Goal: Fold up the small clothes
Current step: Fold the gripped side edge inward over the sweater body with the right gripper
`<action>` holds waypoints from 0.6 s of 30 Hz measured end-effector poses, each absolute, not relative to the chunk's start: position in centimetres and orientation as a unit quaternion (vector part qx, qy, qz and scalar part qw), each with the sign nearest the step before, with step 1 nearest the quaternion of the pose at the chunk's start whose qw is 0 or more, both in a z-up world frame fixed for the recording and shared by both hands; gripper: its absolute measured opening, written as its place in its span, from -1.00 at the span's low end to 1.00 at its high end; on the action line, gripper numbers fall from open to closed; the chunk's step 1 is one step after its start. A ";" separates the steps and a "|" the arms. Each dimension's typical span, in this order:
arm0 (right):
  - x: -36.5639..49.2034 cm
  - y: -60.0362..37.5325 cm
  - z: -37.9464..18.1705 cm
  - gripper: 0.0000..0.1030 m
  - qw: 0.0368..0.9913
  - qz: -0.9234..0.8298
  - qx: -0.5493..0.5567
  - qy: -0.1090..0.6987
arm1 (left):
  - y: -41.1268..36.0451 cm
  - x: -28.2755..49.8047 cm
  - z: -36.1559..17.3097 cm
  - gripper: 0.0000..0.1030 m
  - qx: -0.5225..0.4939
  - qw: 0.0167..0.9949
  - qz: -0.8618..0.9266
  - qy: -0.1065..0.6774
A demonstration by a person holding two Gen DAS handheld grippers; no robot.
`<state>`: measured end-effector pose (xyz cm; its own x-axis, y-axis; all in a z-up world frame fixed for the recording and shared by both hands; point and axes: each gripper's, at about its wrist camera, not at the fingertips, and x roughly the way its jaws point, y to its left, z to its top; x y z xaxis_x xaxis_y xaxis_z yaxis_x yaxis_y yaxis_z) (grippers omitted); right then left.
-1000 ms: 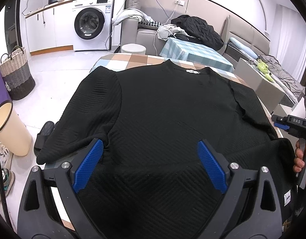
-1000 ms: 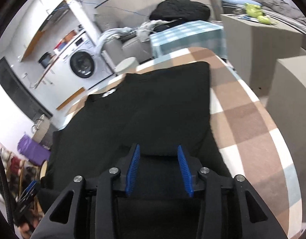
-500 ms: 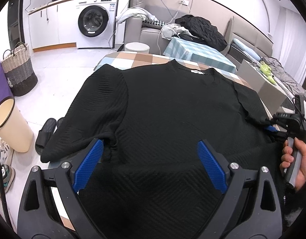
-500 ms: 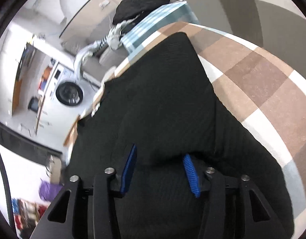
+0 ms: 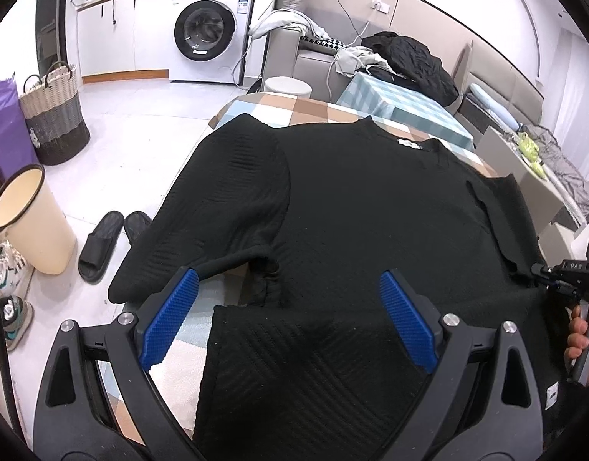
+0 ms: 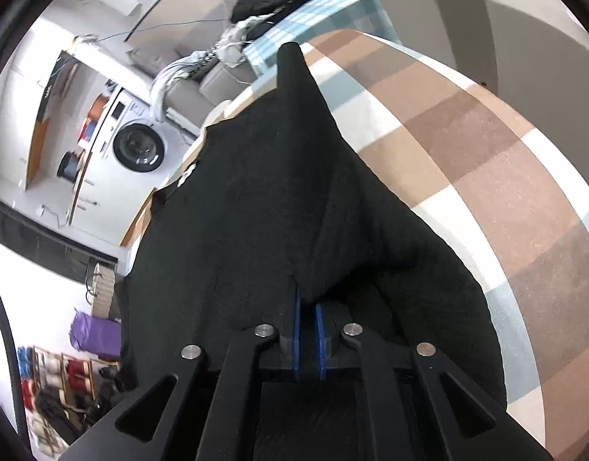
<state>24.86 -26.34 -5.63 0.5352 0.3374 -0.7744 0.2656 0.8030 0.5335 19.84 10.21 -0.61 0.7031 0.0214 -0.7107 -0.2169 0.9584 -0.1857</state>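
A black short-sleeved knit top (image 5: 371, 207) lies face up on the checked table (image 5: 294, 105), collar at the far end. My left gripper (image 5: 290, 317) is open, its blue pads wide apart above the top's near hem and left sleeve. My right gripper (image 6: 308, 313) is shut on the edge of the top's right sleeve (image 6: 313, 176) and lifts it into a raised ridge. The right gripper also shows at the right edge of the left wrist view (image 5: 540, 276), pinching that sleeve.
The checked table (image 6: 505, 192) is bare right of the top. On the floor to the left stand a cream bin (image 5: 29, 223), black slippers (image 5: 102, 244) and a woven basket (image 5: 54, 115). A washing machine (image 5: 210, 34) and a sofa with clothes (image 5: 406, 57) are behind.
My right gripper has closed on the right sleeve edge and lifted it, rolling as it did. My left gripper has risen and drawn back; bare table now shows beside the hem.
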 end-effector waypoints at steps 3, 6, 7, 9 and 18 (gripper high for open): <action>24.2 -25.7 -5.0 -0.63 0.826 0.026 0.291 0.483 | 10.6 19.5 -0.6 0.84 -0.129 0.914 0.076 0.378; 23.0 -25.0 -4.1 -0.61 0.838 0.031 0.273 0.472 | 11.5 19.2 -0.9 0.84 -0.137 0.908 0.092 0.385; 22.6 -24.8 -3.9 -0.53 0.842 0.039 0.272 0.465 | 12.0 19.0 -1.1 0.84 -0.146 0.905 0.095 0.387; 22.0 -24.4 -3.5 -0.24 0.848 0.050 0.271 0.452 | 13.2 18.5 -1.5 0.84 -0.171 0.898 0.108 0.392; 21.6 -20.4 -3.1 0.04 0.867 0.071 0.192 0.454 | 17.5 17.3 -3.4 0.71 -0.262 0.868 0.112 0.408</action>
<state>21.58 -20.39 -3.11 0.5772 0.2969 -0.7607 0.0522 0.9162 0.3972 17.28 17.52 -3.36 0.6426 -0.0185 -0.7660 -0.4088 0.8373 -0.3631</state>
